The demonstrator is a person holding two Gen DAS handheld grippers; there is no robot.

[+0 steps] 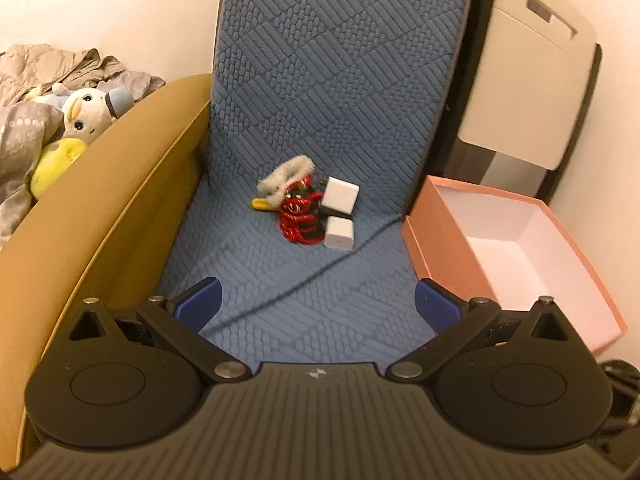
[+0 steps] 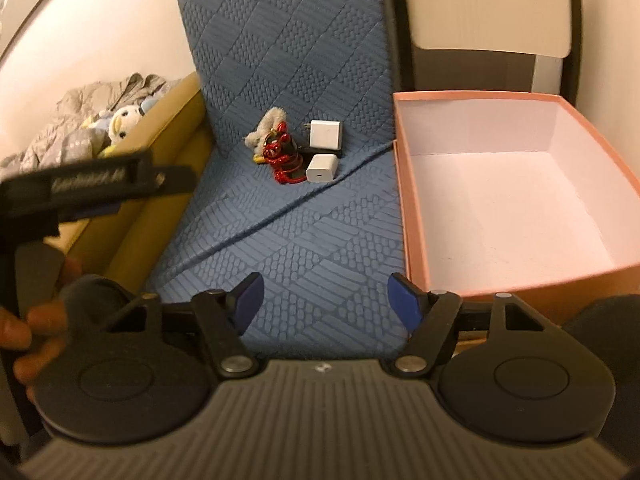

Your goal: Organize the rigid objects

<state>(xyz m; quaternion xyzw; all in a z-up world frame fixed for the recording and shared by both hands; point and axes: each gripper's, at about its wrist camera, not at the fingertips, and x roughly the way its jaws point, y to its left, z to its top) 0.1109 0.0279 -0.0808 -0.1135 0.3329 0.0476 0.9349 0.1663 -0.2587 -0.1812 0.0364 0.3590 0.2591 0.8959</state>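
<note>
Operator: Status of both grippers?

Inspector: Left gripper (image 1: 318,302) hangs above the blue quilted mat (image 1: 304,288) with its jaws spread wide and nothing between them. Right gripper (image 2: 322,298) is likewise spread wide and holds nothing; it sits above the near part of the same mat, just beside the pink box (image 2: 516,208).

Operator: Location of the items to be sorted?

Inspector: All lie in one cluster toward the far end of the mat, well apart from both grippers. Larger white charger (image 1: 341,197) sits at the back, prongs facing left. Smaller white charger (image 1: 339,233) lies just in front of it. Red cord bundle (image 1: 299,220) touches both on their left. Grey fuzzy item (image 1: 285,174) rests behind the bundle, with a yellow piece (image 1: 261,203) beside it; what these two are cannot be told.

Operator: Container condition?

Inspector: Pink box stands open to the right of the mat, its white interior bare.

Operator: Surroundings?

Inspector: Tan cushion edge (image 1: 120,184) borders the mat on the left. Plush toy (image 1: 80,120) lies beyond it, among bedding.
</note>
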